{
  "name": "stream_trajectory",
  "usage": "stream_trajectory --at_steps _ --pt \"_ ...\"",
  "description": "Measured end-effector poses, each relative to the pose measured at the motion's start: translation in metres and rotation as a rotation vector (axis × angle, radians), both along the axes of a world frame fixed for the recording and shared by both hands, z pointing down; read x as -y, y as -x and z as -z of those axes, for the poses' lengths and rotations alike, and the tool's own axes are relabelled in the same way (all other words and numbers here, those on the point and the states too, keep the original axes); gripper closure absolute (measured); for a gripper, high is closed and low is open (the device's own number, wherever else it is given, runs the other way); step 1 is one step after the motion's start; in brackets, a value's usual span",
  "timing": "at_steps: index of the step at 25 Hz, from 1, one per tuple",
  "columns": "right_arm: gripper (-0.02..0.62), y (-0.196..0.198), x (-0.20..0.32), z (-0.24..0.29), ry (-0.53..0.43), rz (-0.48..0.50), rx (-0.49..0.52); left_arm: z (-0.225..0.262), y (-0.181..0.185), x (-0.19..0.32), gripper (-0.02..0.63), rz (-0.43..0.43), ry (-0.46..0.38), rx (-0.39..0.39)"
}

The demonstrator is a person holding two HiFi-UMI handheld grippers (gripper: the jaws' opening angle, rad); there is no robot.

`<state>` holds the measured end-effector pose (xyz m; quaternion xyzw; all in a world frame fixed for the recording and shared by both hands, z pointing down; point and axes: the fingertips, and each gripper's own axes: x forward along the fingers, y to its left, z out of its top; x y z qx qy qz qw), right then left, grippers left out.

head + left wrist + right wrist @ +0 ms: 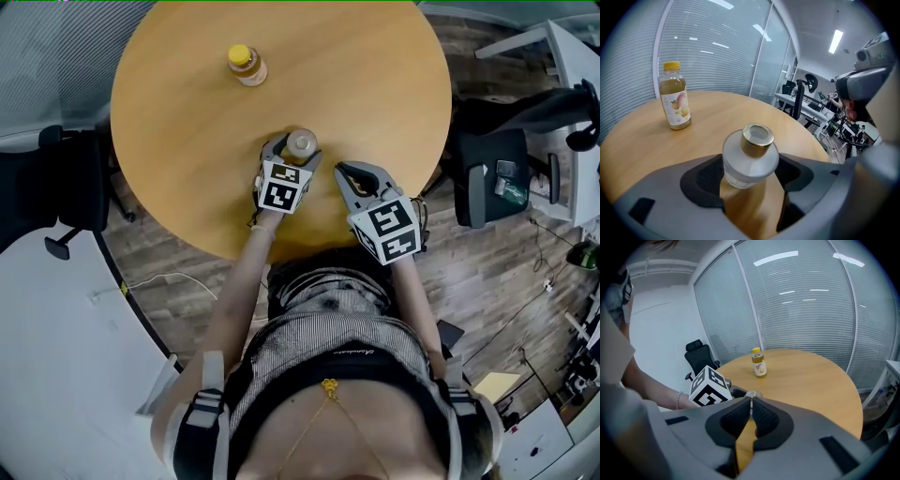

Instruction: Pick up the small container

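The small container is a frosted glass jar with a gold neck, upright near the front edge of the round wooden table. My left gripper is shut on it, one pad pressing each side of its body. Just to the right, my right gripper hovers over the table's front edge, shut with nothing between its pads. In the right gripper view the container's top barely peeks over the jaw tips, beside the left gripper's marker cube.
A juice bottle with a yellow cap stands farther back on the table. A black office chair is at the table's left, another chair and a white desk at its right.
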<state>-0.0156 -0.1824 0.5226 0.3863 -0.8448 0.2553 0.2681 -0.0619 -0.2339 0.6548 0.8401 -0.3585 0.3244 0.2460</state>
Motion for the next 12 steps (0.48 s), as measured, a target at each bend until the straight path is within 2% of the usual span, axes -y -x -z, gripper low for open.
stream_trajectory --at_steps 9,12 --pt "0.568 0.0084 -0.0025 0.0032 -0.007 0.01 0.014 0.0017 -0.0021 -0.0037 0.272 -0.026 -0.033 0.029" --pt "0.568 0.008 -0.0025 0.0034 -0.008 0.012 0.015 0.001 -0.0025 -0.0008 0.267 -0.011 -0.043 0.031"
